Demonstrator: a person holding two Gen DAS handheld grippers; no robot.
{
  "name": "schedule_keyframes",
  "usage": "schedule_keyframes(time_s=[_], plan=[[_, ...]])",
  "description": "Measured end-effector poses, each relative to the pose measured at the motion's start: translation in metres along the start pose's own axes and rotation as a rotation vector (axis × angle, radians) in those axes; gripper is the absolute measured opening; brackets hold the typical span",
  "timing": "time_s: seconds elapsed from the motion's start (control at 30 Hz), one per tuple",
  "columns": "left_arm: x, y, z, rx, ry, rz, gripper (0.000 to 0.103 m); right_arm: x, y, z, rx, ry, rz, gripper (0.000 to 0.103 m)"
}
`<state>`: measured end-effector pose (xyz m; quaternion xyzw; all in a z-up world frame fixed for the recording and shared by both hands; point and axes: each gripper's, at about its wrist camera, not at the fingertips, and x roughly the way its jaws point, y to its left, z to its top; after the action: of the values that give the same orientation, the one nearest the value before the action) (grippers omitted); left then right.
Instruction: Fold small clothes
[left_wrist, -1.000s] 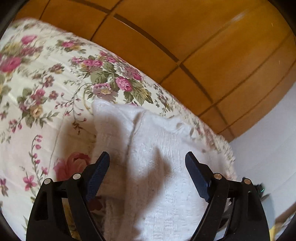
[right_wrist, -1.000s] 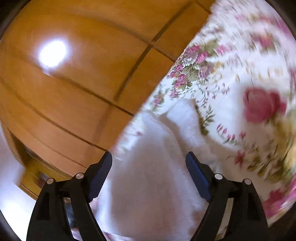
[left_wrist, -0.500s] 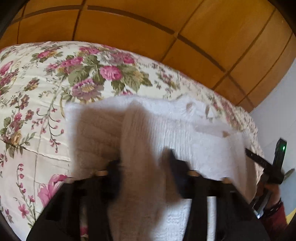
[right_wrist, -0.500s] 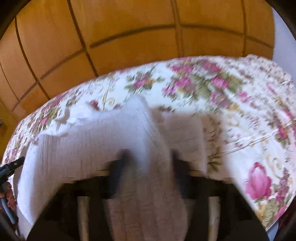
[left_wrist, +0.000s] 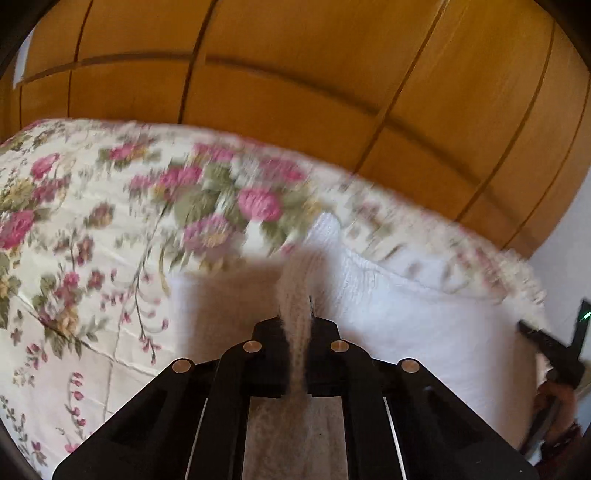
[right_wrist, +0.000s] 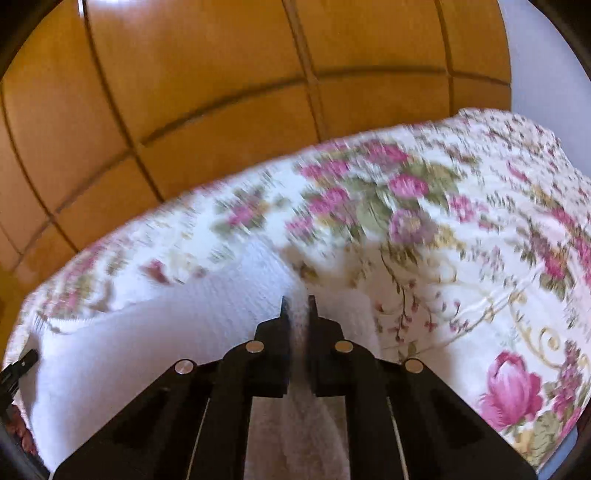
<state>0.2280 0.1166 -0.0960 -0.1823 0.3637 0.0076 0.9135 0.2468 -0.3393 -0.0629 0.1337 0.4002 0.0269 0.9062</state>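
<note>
The left gripper (left_wrist: 295, 321) tilts down toward the bed, its jaws pinched tight on a raised ridge of the white garment (left_wrist: 424, 325). The right gripper (right_wrist: 298, 314) slants down the same way, and its jaws likewise clamp a narrow fold of that garment (right_wrist: 155, 332). The knit piece lies on the floral bedspread (left_wrist: 92, 266), stretched between the two grips, each near one side edge. In the left view the right gripper shows at the far right edge, with a hand (left_wrist: 554, 398) below it. Wooden wardrobe doors (right_wrist: 221, 110) stand behind the bed.
</note>
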Motion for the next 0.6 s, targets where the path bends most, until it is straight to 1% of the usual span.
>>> schedule_keyframes(time_s=[0.03, 0.07, 0.1, 0.13, 0.17, 0.2, 0.27, 0.3, 0.33, 0.37, 0.4, 0.43, 0.5, 0.6], plan=[[0.012, 0.003, -0.007, 0.002, 0.039, 0.012, 0.009, 0.008, -0.003, -0.007, 0.007, 0.006, -0.007, 0.014], [0.015, 0.005, -0.011, -0.001, 0.028, 0.011, 0.011, 0.011, -0.006, -0.011, 0.016, -0.002, 0.003, 0.016], [0.013, 0.007, -0.014, -0.001, -0.001, 0.005, 0.013, 0.010, -0.010, -0.014, 0.030, -0.025, 0.024, 0.018], [0.011, 0.006, -0.015, 0.004, -0.013, -0.003, 0.019, 0.008, -0.011, -0.015, 0.038, -0.032, 0.036, 0.026], [0.011, 0.006, -0.015, 0.005, -0.013, -0.017, 0.027, 0.007, -0.013, -0.015, 0.042, -0.034, 0.052, 0.031], [0.010, 0.007, -0.015, 0.001, -0.013, -0.042, 0.032, 0.007, -0.014, -0.016, 0.044, -0.035, 0.061, 0.035], [0.008, 0.009, -0.017, -0.011, -0.021, -0.080, 0.049, 0.006, -0.015, -0.017, 0.047, -0.046, 0.069, 0.037], [0.006, 0.009, -0.018, -0.015, -0.027, -0.096, 0.052, 0.005, -0.014, -0.018, 0.044, -0.051, 0.067, 0.039], [0.001, 0.007, -0.018, -0.016, -0.037, -0.090, 0.054, 0.005, -0.012, -0.019, 0.039, -0.057, 0.064, 0.044], [-0.006, 0.004, -0.019, -0.022, -0.052, -0.052, 0.058, 0.003, -0.011, -0.020, 0.032, -0.063, 0.058, 0.049], [-0.015, 0.000, -0.021, -0.029, -0.081, -0.024, 0.060, 0.002, -0.008, -0.021, 0.021, -0.072, 0.046, 0.058], [-0.027, -0.006, -0.022, -0.037, -0.126, -0.011, 0.062, 0.001, -0.006, -0.022, 0.011, -0.077, 0.038, 0.065], [-0.050, -0.015, -0.024, -0.046, -0.209, -0.026, 0.062, 0.001, 0.000, -0.023, -0.017, -0.082, 0.018, 0.071], [-0.070, -0.040, -0.022, -0.012, -0.259, -0.079, 0.062, 0.001, 0.004, -0.024, -0.042, -0.087, -0.012, 0.076]])
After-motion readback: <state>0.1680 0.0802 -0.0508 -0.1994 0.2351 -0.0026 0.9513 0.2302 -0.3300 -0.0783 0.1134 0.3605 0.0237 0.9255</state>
